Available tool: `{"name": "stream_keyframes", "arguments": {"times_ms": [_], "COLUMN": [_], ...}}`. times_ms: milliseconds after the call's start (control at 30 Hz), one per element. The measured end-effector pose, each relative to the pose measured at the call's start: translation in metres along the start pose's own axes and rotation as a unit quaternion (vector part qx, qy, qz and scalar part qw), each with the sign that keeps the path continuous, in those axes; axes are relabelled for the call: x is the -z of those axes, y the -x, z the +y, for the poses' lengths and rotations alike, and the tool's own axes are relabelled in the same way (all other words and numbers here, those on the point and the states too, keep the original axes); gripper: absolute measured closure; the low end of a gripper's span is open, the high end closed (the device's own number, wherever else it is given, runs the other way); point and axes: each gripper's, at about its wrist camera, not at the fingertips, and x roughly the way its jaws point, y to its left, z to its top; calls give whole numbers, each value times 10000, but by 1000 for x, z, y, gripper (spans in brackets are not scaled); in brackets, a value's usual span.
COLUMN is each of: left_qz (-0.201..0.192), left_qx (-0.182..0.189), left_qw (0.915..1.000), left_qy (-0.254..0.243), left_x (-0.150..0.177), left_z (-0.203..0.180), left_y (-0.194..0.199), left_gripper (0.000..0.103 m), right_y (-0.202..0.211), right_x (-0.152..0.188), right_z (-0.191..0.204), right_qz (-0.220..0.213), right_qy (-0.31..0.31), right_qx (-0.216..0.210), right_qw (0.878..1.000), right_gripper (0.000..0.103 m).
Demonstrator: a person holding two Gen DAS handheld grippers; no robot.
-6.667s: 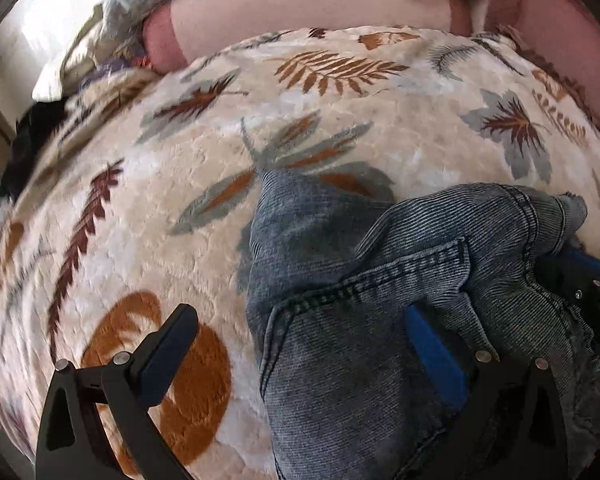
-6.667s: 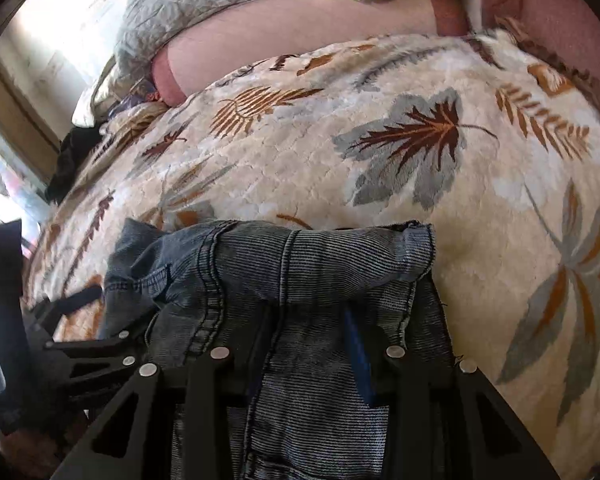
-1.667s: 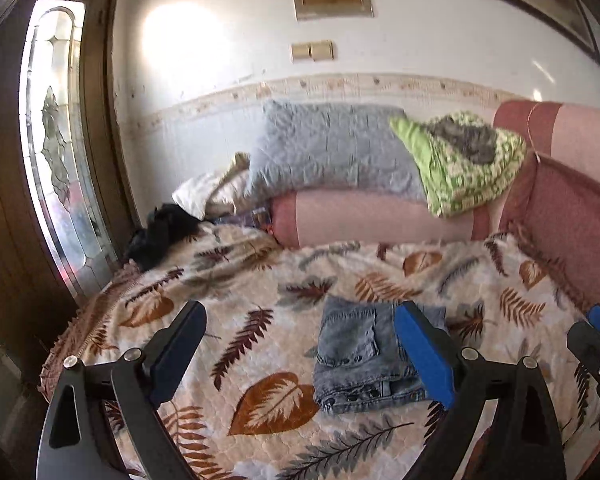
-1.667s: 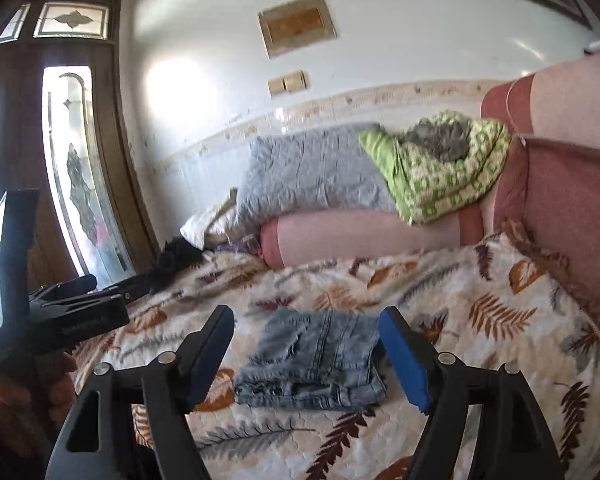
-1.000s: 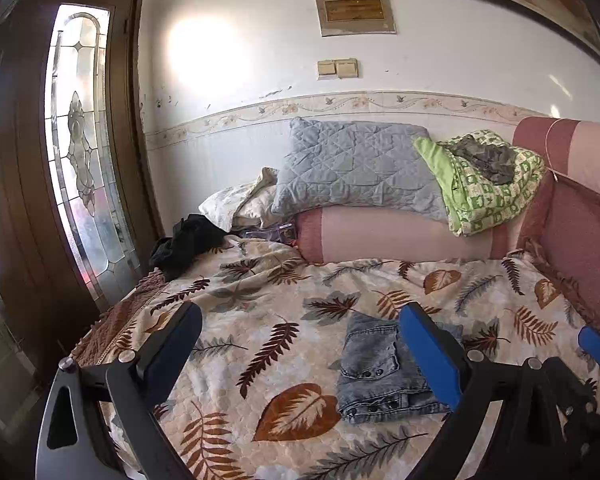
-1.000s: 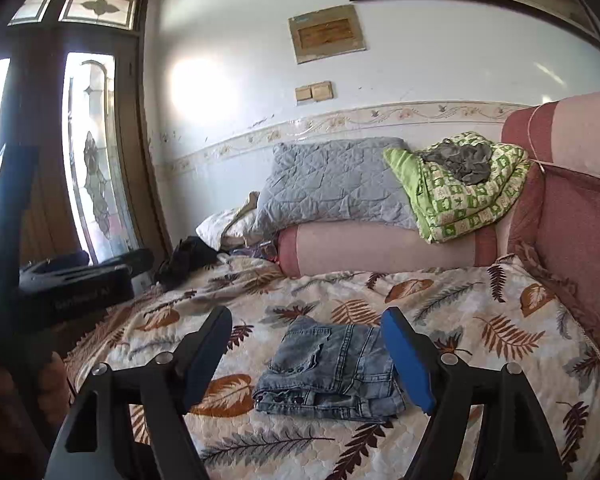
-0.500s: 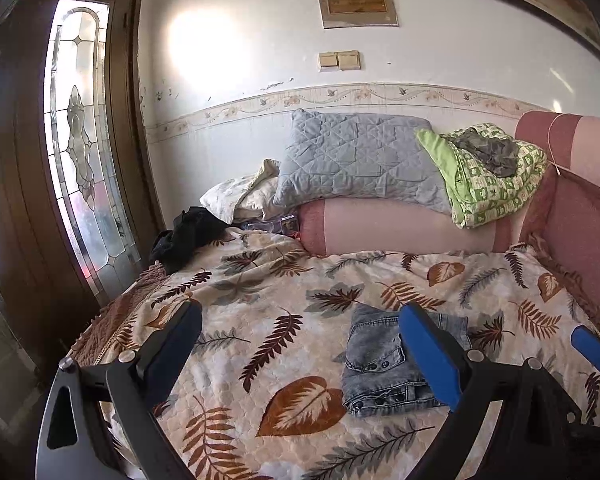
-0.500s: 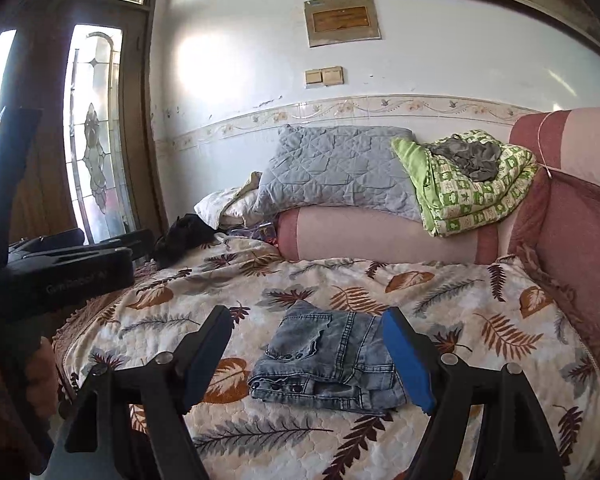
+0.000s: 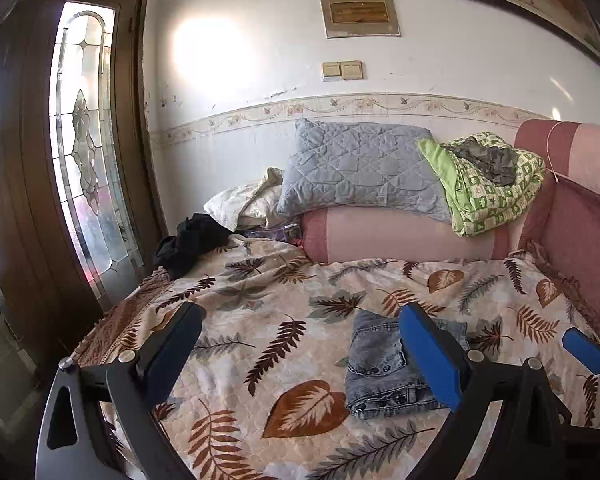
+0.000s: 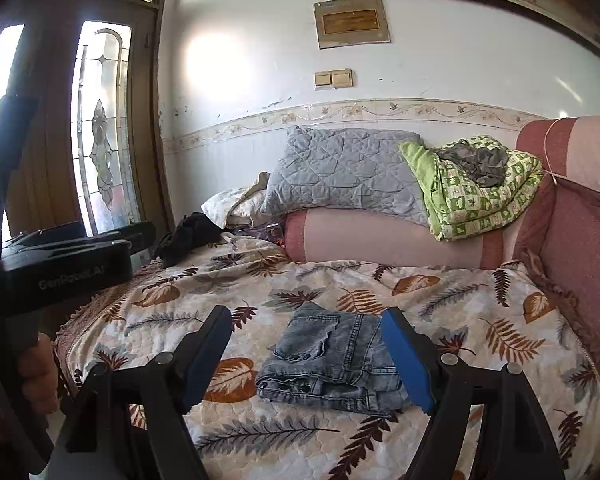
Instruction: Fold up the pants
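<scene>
Both wrist cams sit back from the bed point(image 9: 260, 320), angled slightly down toward the far wall. Left view offset left of right view. Shared: folded pants point(image 10: 332, 360), pillows, door.

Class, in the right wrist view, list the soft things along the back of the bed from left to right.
Black crumpled garment → cream patterned pillow → grey quilted pillow → green-and-white patterned folded blanket.

You have a bed point(image 10: 500, 420) filling the lower half of both views, under a cream bedspread point(image 9: 260, 304) printed with leaves. Folded denim pants point(image 10: 332, 356) lie low at centre right. A black garment point(image 9: 188, 240) lies bunched at middle left, and a pink bolster point(image 10: 380, 240) spans the far edge.
</scene>
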Motion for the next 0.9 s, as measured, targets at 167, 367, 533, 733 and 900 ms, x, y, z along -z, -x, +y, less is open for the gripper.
{"name": "stream_keyframes", "arguments": {"times_ms": [167, 367, 533, 733, 900], "left_qz": [-22, 26, 29, -2, -101], "left_qx": [45, 117, 146, 220, 542], "left_qw": [10000, 9999, 9999, 9997, 9985], "left_qy": [6, -59, -70, -92, -62], "left_x": [0, -1, 0, 0, 3], "left_z": [1, -2, -3, -5, -6], "left_y": [4, 3, 4, 4, 8], "left_gripper": [4, 4, 4, 4, 4], "right_y": [-1, -3, -3, -5, -7], "right_x": [0, 1, 2, 3, 4], "right_z": [3, 4, 4, 4, 4], "right_qz": [-1, 43, 44, 96, 120], "right_qy": [84, 88, 81, 55, 7], "right_qx": [-8, -31, -41, -69, -113], "right_qw": [10000, 9999, 9999, 9999, 9999], "right_gripper": [23, 23, 23, 23, 23]}}
